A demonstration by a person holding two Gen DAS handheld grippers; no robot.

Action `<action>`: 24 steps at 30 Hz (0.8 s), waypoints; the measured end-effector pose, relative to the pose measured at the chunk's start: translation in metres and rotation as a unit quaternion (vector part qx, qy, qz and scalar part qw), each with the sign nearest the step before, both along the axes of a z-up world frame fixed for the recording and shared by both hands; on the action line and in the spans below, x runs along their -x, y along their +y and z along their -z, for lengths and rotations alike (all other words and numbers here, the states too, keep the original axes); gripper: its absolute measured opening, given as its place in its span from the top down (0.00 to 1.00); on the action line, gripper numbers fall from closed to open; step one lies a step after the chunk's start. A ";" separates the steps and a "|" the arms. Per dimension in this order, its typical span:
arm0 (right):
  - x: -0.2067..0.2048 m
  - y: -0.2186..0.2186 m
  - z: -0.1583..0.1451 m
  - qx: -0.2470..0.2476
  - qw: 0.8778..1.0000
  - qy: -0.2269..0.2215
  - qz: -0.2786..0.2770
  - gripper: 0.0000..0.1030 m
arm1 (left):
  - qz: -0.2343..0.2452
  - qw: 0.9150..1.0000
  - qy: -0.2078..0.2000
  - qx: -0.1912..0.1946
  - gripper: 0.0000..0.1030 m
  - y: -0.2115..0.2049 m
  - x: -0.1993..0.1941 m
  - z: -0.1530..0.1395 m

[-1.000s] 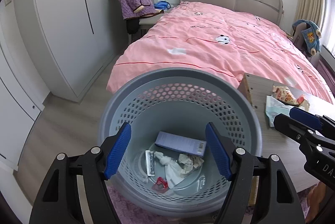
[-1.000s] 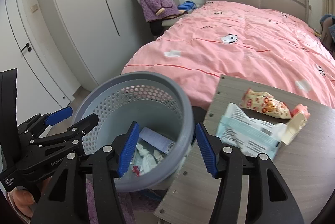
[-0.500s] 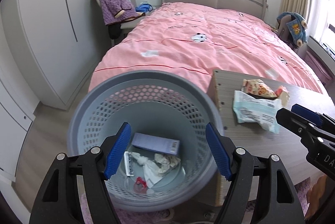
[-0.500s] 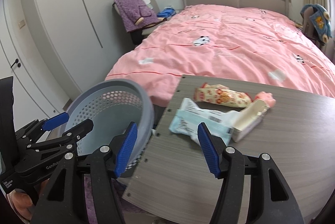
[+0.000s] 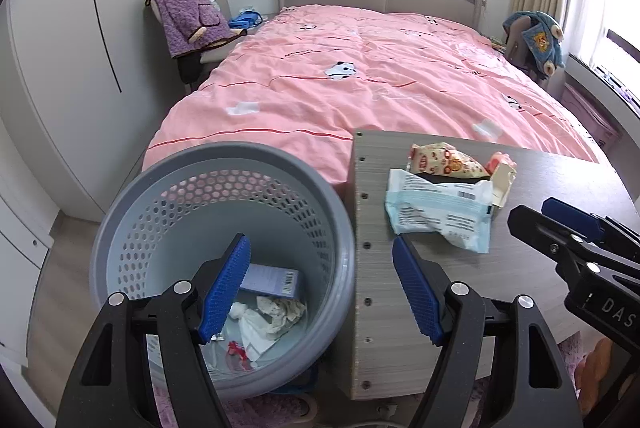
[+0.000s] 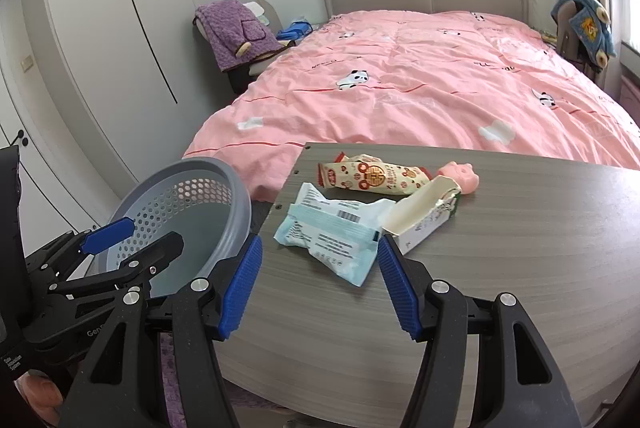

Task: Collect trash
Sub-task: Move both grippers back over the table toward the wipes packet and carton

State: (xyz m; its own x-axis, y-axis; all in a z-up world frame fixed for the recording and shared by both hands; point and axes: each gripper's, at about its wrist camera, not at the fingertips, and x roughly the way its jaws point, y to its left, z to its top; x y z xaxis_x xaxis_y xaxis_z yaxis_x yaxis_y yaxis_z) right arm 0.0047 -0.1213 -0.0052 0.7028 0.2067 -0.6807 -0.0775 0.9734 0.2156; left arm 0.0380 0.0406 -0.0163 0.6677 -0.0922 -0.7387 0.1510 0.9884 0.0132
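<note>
A grey perforated bin [image 5: 132, 196] [image 6: 236, 188] stands on the floor left of a wooden table [image 6: 520, 248] [image 5: 372, 292] and holds a box, crumpled tissues and small scraps [image 5: 268, 308]. On the table lie a pale blue wrapper [image 6: 332, 232] [image 5: 436, 212], a printed snack wrapper [image 6: 372, 176] [image 5: 444, 160], a torn open carton [image 6: 424, 216] and a pink toy [image 6: 460, 176]. My left gripper [image 5: 320, 280] is open and empty over the bin's right rim. My right gripper [image 6: 320, 276] is open and empty, just short of the pale blue wrapper.
A bed with a pink duvet [image 6: 420, 88] lies beyond the table. A chair with a purple robe [image 6: 236, 32] stands by the white wardrobe [image 6: 120, 28]. Another chair with a blue garment [image 6: 588, 24] is at the right, by the curtain.
Both grippers have swung right, from over the bin toward the table. The right gripper now faces the wrappers. Both stay open and empty.
</note>
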 end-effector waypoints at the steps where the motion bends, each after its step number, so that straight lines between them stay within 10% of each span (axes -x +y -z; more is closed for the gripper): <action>1: 0.000 -0.002 0.000 -0.001 1.000 0.000 0.001 0.43 | 0.003 1.000 0.000 0.000 0.31 -0.004 0.000 0.000; 24: -0.004 -0.038 0.018 -0.010 0.999 0.017 0.028 0.43 | 0.016 1.000 0.012 -0.011 0.31 -0.030 -0.010 0.006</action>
